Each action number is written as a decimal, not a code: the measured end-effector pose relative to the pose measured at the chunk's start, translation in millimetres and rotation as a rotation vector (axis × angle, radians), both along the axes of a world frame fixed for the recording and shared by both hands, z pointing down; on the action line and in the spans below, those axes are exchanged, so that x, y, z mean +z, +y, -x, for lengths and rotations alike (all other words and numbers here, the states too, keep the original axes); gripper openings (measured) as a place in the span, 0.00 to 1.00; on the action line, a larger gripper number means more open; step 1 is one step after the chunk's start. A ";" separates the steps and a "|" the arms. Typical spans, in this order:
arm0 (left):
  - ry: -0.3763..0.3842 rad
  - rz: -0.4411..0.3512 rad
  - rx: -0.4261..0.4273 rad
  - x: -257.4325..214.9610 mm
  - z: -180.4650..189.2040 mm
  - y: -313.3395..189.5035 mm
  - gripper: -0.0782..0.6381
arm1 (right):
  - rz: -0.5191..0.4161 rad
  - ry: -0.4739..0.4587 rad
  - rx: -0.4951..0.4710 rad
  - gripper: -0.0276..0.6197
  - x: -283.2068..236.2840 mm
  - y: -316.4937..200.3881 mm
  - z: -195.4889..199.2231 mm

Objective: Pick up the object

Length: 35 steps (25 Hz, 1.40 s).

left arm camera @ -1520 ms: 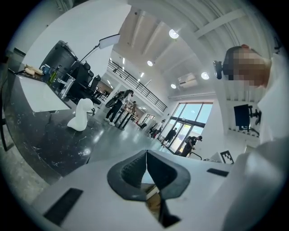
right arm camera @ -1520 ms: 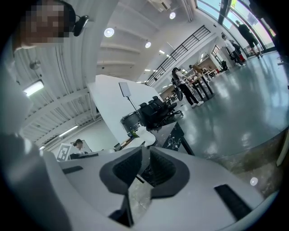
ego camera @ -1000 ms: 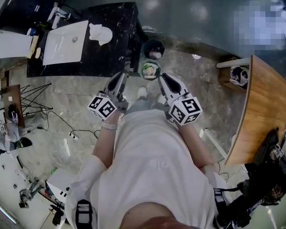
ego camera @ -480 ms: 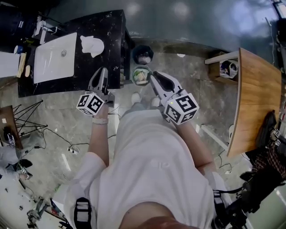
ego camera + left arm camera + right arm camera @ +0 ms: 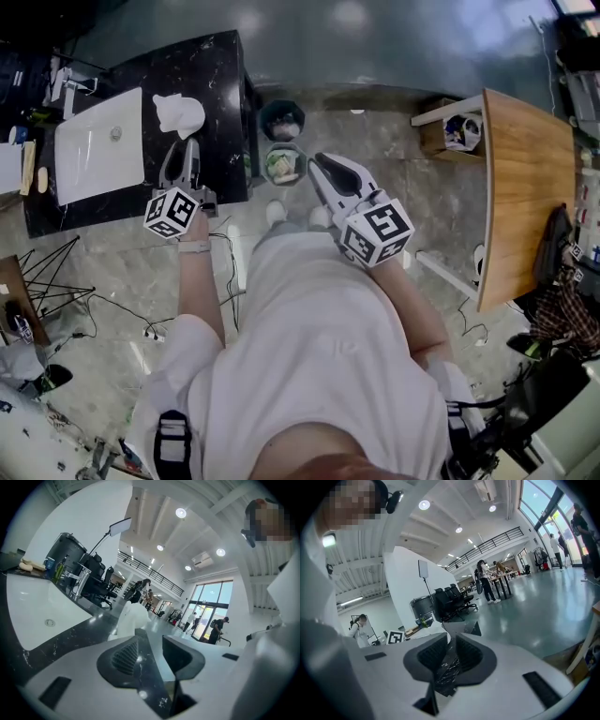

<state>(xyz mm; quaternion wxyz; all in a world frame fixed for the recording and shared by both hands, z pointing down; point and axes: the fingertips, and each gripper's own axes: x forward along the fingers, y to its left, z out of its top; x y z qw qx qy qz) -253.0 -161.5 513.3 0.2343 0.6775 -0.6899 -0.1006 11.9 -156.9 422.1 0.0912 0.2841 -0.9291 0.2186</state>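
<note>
The left gripper's (image 5: 151, 638) jaws have just been opening and stand apart, empty, aimed at the white object (image 5: 132, 618) lying just ahead on the black counter (image 5: 214, 75). The right gripper's (image 5: 451, 643) jaws show 1 narrow gap, holding nothing.

Countertop (image 5: 220, 103) glossy blk marble; table (image 5: 525, 187) matt wood.

left tool (image 5: 151, 641) jaws just opening, empty, white object (image 5: 131, 618) ahead on black counter (image 5: 75, 637), sink (image 5: 28, 606) left
</note>
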 end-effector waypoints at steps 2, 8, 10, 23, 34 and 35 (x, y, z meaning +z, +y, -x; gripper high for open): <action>-0.020 0.029 -0.001 7.4 7.9 -6.3 0.36 | 0.003 0.013 0.014 0.15 2.6 -1.3 0.5; -0.104 0.080 -0.001 18.2 22.9 -22.2 0.49 | 0.014 0.039 0.057 0.15 10.6 -4.4 0.6; -0.122 0.084 0.002 20.7 26.4 -27.8 0.51 | 0.014 0.048 0.072 0.15 12.2 -5.2 -0.1; -0.257 0.011 -0.012 6.1 44.4 -77.3 0.71 | 0.028 0.097 0.134 0.15 19.8 -14.3 -7.3; -0.303 0.006 -0.026 5.4 50.5 -108.5 0.72 | 0.031 0.117 0.161 0.15 25.2 -20.8 -1.7; -0.304 0.003 -0.026 4.8 50.6 -111.3 0.72 | 0.032 0.118 0.163 0.15 25.4 -21.4 -1.2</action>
